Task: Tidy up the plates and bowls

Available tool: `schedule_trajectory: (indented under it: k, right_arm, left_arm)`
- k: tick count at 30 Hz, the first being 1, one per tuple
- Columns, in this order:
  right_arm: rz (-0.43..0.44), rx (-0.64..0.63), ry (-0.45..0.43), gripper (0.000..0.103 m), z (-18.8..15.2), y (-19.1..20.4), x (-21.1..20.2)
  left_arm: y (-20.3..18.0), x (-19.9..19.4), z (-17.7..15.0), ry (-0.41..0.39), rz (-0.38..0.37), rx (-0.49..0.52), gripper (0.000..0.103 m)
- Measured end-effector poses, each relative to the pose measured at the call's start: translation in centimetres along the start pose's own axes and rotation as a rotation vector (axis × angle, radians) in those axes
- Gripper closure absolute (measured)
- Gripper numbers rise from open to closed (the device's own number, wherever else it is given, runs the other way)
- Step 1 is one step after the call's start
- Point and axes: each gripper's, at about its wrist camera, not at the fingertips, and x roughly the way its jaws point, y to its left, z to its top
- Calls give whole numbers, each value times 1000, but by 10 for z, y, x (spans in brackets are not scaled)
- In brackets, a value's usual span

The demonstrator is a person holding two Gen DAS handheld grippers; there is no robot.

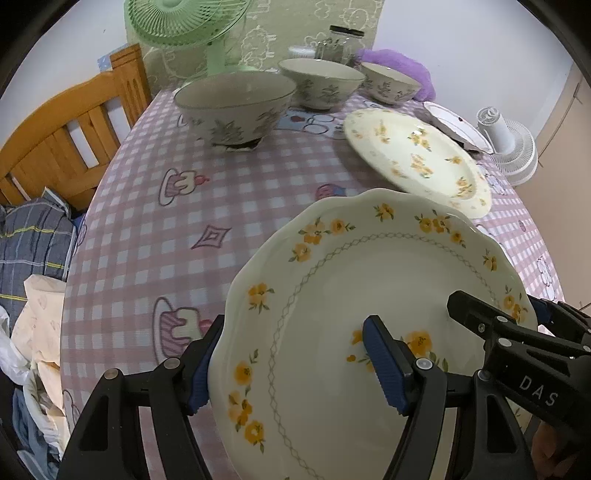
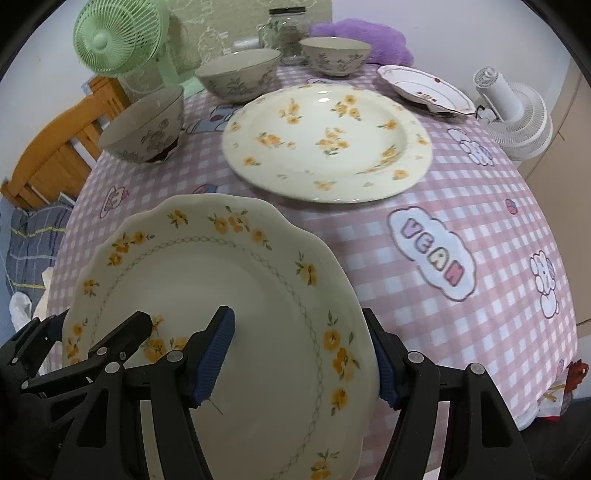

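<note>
Two grippers hold one scalloped plate (image 1: pixel 369 325) with yellow flowers, raised and tilted above the pink checked desk (image 1: pixel 155 221). The left gripper (image 1: pixel 295 363) pinches its left rim, one of its jaws under the plate, one on top. The right gripper (image 2: pixel 301 360) pinches the right rim likewise. Beyond the jaws lie a large flowered plate (image 2: pixel 327 142), a smaller plate (image 2: pixel 424 86) and three bowls (image 2: pixel 238 74).

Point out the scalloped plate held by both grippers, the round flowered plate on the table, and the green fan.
scalloped plate (image 2: pixel 258 295), right wrist view, bare centre.
round flowered plate (image 2: pixel 317 122), right wrist view, inner well.
green fan (image 2: pixel 110 33), right wrist view, grille.
</note>
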Motion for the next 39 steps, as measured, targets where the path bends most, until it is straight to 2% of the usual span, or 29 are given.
schedule_trajectory:
  k: [5,21,39]
  right_arm:
    - [9,-18,-21,32,5,-23,-13]
    - [1,10,-28,32,16,-117,-32]
    - [4,6,21,32,30,-227,-10]
  left_arm:
    - [-28,-11,7,-38,9,-3,30]
    - [-122,-5,19,-32,-4,19,30]
    - [-225,35,28,11,8,3,30]
